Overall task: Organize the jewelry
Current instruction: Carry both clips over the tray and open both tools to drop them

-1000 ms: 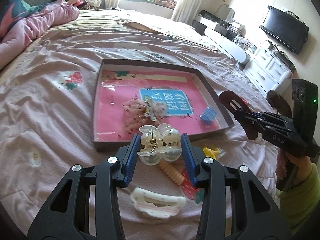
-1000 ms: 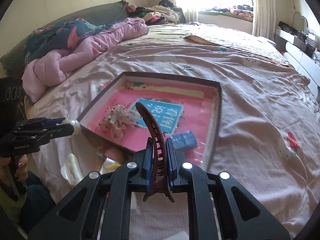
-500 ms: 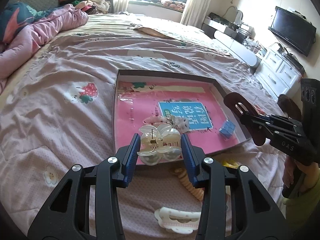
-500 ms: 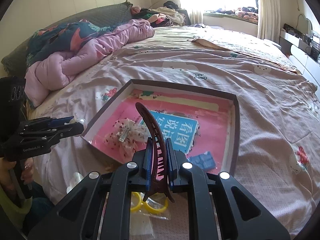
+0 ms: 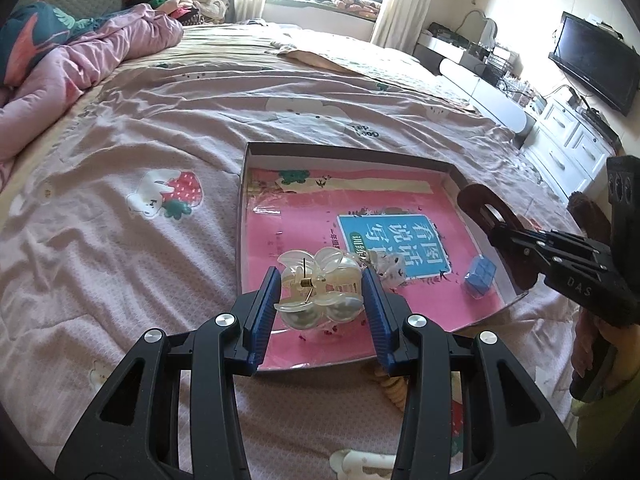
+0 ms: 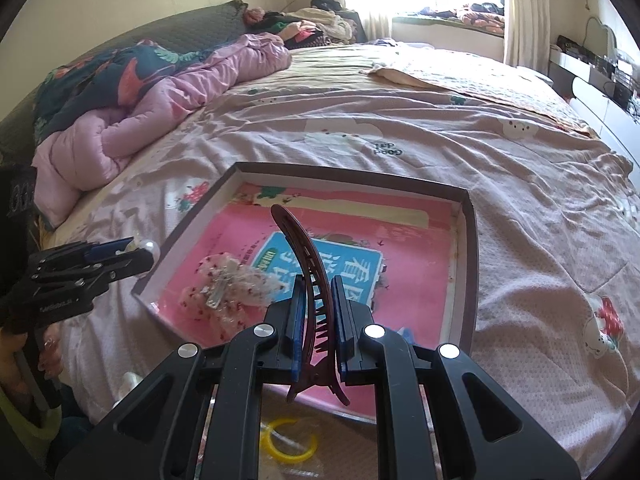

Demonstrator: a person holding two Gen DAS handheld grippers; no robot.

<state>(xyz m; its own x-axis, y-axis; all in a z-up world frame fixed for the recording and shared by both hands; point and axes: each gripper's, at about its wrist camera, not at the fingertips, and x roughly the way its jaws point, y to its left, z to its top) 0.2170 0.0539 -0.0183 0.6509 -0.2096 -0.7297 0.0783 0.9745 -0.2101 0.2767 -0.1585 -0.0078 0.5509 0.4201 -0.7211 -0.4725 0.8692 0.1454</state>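
Gripper arms hide parts of the shallow pink-lined box (image 5: 348, 151) at centre frame. Left gripper (image 5: 322, 294), partly open, clamps a translucent pearl-trimmed claw clip (image 5: 318, 288). Right gripper (image 6: 316, 320), nearly closed, pinches an upright, curved maroon toothed hair clip (image 6: 306, 276).

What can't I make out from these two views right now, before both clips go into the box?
- Blue cube: clear in the left wrist view; in the right wrist view the right claw hides nearly all of it.
- White clip: cut off by the bottom edge and the left claw.
- Yellow ring: partly behind the right claw's frame.
- Box: near rim hidden by both claws.
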